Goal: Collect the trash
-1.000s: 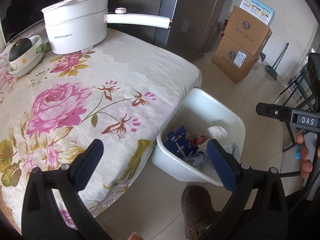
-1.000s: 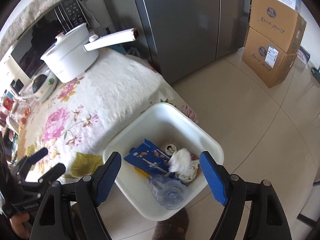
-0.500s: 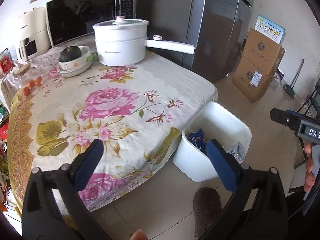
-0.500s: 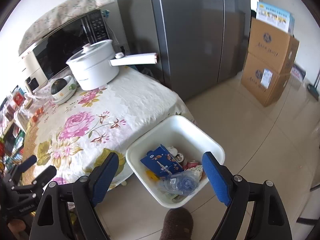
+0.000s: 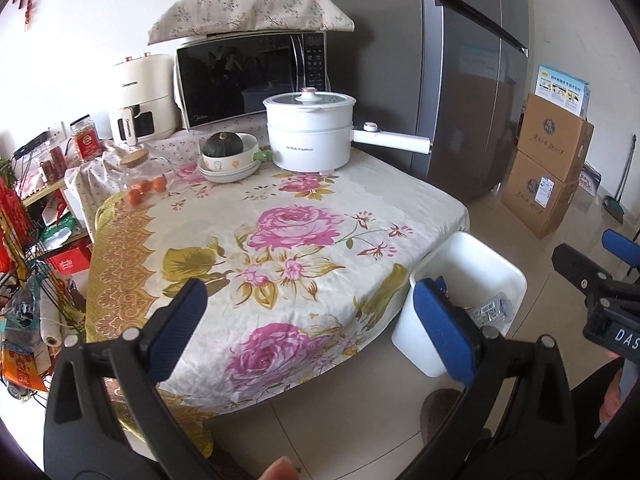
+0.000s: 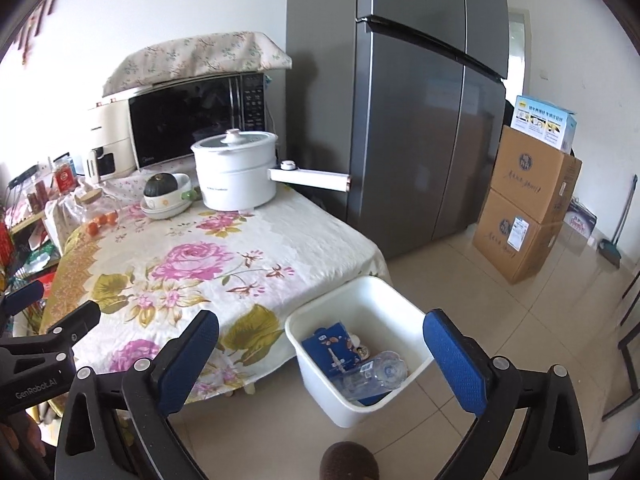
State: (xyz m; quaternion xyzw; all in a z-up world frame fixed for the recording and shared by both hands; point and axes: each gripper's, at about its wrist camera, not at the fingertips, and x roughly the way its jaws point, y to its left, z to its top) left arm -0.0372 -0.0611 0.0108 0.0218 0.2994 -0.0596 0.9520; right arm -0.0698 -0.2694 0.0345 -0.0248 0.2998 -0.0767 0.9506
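Holding trash (bottle [image 6: 376,376], blue packet [image 6: 326,350]): white bin [image 6: 320,380]

- A tall grey refrigerator [image 6: 424,120] stood against the white wall [image 6: 160,4].
- Stacked cardboard boxes [image 6: 528,208] sat on the pale tiled floor [image 6: 500,320].
- Daylight filled the room.

The floral-clothed table [image 5: 304,216] carries a white pot [image 5: 310,136], stacked bowls [image 5: 230,164] and oranges [image 5: 146,188].

Both tongs [image 5: 310,326] [image 6: 322,360] have pulled back from the bin [image 6: 320,384].
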